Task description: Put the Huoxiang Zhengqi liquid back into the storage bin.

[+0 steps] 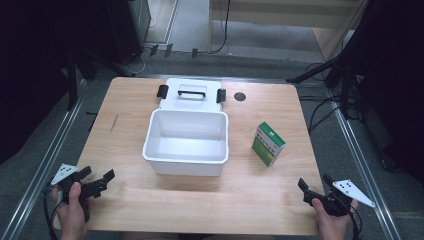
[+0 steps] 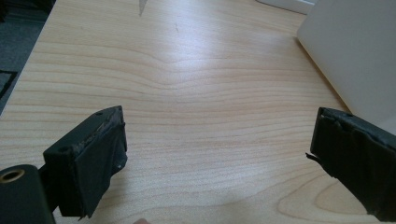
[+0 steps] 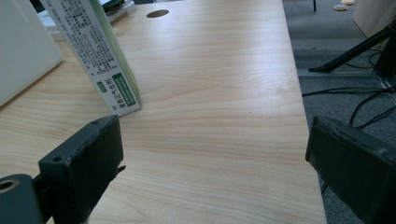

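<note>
A: How is the left tool sitting?

B: It is hovering over the near left corner of the worktop, held in the person's left hand. Its jaws are standing spread wide, with nothing between them. In the left gripper view they are framing bare wood, and the wall of the white bin is rising just beyond the right-hand jaw, apart from it.

A: And the right tool?

B: It is sitting at the near right corner in the right hand, jaws also spread wide and pinching nothing. In the right gripper view the wood grain is showing between them, and the right-hand jaw is hanging past the worktop's edge, over the grey floor and its cables.

A: Where is the green and white box?

B: It is standing upright on the worktop, to the right of the bin and apart from it, ahead of the right tool and well clear of its jaws. In the right gripper view it is leaning into the frame just above the left-hand jaw, not touching it.

A: Can any writing be read on it?

B: Its white side is carrying dense small black print, and a green panel near its base is carrying white print, but both are too small to make out. No brand is readable.

A: And the bin?

B: It is lying open, with its lid folded back behind it, black latches and handle showing.
</note>
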Demonstrator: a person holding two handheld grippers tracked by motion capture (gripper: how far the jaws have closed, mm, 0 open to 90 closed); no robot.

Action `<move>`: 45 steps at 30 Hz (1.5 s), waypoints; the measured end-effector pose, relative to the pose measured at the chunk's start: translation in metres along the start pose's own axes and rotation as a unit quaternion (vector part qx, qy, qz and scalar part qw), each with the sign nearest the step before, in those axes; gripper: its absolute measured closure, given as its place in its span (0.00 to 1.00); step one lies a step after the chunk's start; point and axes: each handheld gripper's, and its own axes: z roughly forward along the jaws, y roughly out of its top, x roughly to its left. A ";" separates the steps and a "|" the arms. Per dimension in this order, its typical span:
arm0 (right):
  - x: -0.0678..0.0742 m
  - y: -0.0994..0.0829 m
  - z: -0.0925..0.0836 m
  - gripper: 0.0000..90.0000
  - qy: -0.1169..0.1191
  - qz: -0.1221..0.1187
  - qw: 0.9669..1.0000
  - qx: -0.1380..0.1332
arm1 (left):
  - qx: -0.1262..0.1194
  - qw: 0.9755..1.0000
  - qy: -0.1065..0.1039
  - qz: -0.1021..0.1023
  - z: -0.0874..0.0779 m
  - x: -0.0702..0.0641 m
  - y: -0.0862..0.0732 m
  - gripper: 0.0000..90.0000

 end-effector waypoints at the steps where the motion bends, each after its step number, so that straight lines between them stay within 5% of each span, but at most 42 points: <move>1: 0.000 0.000 0.000 0.05 0.000 -0.002 1.000 0.001 | 0.001 1.000 0.001 0.000 0.000 0.000 0.000 0.05; 12: 0.004 0.000 -0.001 0.07 -0.005 -0.008 1.000 0.001 | -0.003 1.000 0.001 -0.003 0.000 0.000 0.000 0.05; 16: 0.002 0.002 -0.005 0.08 0.019 0.039 0.999 -0.012 | 0.000 1.000 0.002 0.000 0.000 0.000 0.000 0.05; 22: 0.005 0.011 -0.011 0.09 0.016 0.030 0.999 -0.013 | -0.001 1.000 0.000 -0.002 0.000 0.000 0.000 0.05; 33: 0.019 0.029 -0.003 0.14 0.003 -0.031 0.998 0.047 | -0.001 1.000 -0.001 -0.003 0.000 0.000 0.000 0.05; 45: 0.037 0.061 0.017 0.15 0.012 -0.092 0.987 0.133 | 0.000 1.000 0.002 0.000 0.000 0.000 0.000 0.05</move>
